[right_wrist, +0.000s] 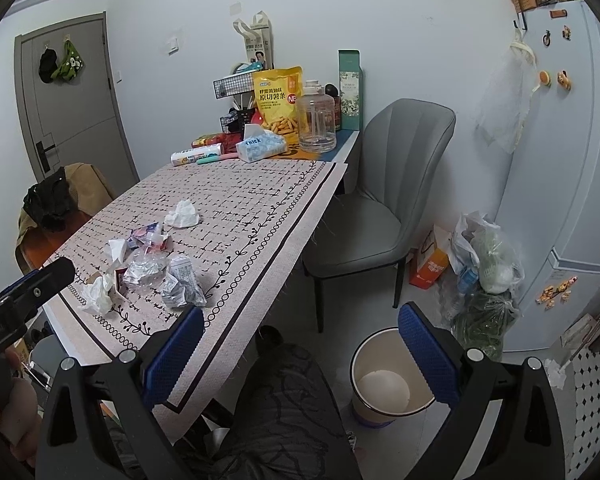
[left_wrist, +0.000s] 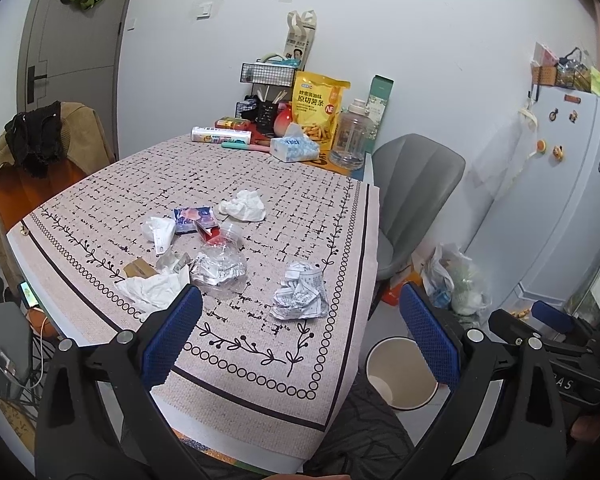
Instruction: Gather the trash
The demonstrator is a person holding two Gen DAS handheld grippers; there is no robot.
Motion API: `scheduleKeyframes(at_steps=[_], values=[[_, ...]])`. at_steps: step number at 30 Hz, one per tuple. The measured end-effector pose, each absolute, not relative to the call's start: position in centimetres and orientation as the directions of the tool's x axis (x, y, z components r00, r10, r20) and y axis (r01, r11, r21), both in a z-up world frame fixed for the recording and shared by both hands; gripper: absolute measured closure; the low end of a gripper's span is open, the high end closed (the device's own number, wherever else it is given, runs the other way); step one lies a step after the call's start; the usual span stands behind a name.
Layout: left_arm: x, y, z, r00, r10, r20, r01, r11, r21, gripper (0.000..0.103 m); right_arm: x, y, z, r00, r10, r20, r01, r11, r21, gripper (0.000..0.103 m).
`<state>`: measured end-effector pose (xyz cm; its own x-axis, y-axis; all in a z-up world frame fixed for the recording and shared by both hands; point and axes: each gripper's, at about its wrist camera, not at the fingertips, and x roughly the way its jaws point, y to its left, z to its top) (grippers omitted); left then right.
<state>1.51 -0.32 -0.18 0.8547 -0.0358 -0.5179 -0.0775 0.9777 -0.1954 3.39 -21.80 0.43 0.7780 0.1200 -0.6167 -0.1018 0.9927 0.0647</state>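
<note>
Trash lies on the patterned tablecloth (left_wrist: 260, 184): a crumpled printed paper (left_wrist: 300, 294), a crushed clear bottle (left_wrist: 220, 260), white tissues (left_wrist: 244, 206) (left_wrist: 152, 290), and a blue wrapper (left_wrist: 192, 218). The same pile shows in the right wrist view, with the printed paper (right_wrist: 182, 284) nearest. A white bin (left_wrist: 400, 372) (right_wrist: 384, 376) stands on the floor right of the table. My left gripper (left_wrist: 300, 336) is open and empty above the table's near edge. My right gripper (right_wrist: 300, 356) is open and empty, above the floor between table and bin.
A grey chair (right_wrist: 380, 200) stands right of the table. Snack bag (left_wrist: 318, 106), water jug (left_wrist: 350, 136) and tissue box (left_wrist: 294, 148) sit at the table's far end. Full plastic bags (right_wrist: 484, 264) lie by the fridge (right_wrist: 560, 160). A draped chair (left_wrist: 40, 160) stands left.
</note>
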Motion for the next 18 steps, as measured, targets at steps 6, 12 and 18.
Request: scheduleKeyframes(at_steps=[6, 12, 18], values=[[1.3, 0.5, -0.2, 0.858, -0.029, -0.513, -0.090, 0.974, -0.207, 0.006, 3.2, -21.1, 0.7, 0.786, 0.120, -0.607, -0.107, 0.993, 0.057, 0.008], [1.3, 0.8, -0.3, 0.857, -0.029, -0.514, -0.094, 0.973, -0.211, 0.006, 3.2, -21.1, 0.6, 0.783, 0.121, -0.610, -0.107, 0.992, 0.059, 0.008], [1.1, 0.5, 0.0, 0.859, -0.031, -0.512, -0.085, 0.976, -0.202, 0.006, 3.1, -21.6, 1.0, 0.787, 0.124, -0.604, -0.097, 0.992, 0.077, 0.008]])
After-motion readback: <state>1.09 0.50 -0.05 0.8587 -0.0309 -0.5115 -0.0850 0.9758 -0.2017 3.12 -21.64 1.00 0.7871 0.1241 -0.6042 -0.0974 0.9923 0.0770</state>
